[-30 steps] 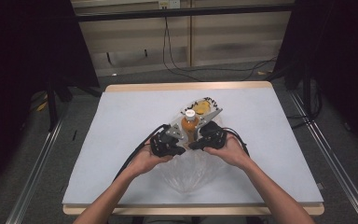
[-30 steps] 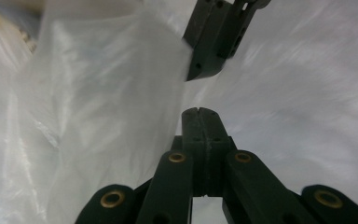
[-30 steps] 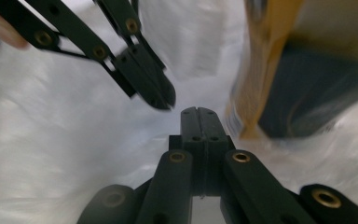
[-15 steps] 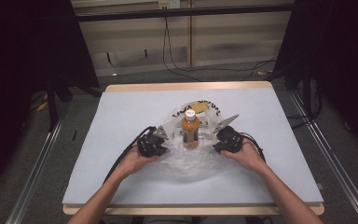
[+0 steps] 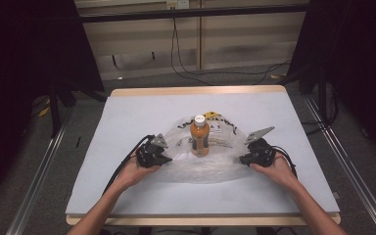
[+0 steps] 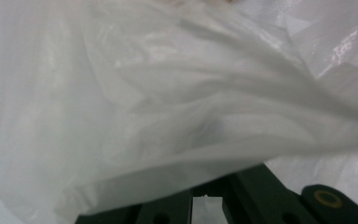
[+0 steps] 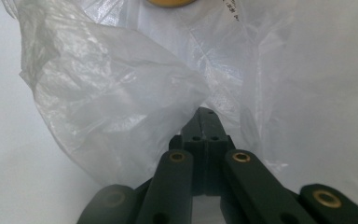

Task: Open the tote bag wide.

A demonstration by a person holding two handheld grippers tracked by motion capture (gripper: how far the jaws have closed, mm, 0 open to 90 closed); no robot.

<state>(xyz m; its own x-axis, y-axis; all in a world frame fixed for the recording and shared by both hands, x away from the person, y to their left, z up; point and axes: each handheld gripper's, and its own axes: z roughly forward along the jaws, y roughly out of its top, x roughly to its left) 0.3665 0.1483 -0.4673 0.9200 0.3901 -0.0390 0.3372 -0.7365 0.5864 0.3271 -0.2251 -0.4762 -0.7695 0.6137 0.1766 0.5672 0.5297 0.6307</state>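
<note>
Change: against the two earlier high views, my left gripper (image 5: 152, 155) and right gripper (image 5: 257, 152) have drawn well apart; they sat close together at the bottle, now one is out at each side of the plastic bag (image 5: 210, 164).
Bag: spread wide and flat on the table (image 5: 127, 117), mouth toward me.
Bottle: orange bottle (image 5: 199, 137), white cap, upright, mid-bag, between my grippers and apart from both.
Meaning: I judge the mouth is stretched open; the bottle looks only partly wrapped, so the bagging is not finished.
Right jaws: closed together on a fold of bag film (image 7: 121, 112).
Left jaws: draped by film (image 6: 168, 121); a narrow gap shows low down, so I cannot tell if they grip.
Hidden: bag print partly readable at best; whether the bottle stands inside or on top of the film is unclear; bottle cut off at the top of the right gripper view.
</note>
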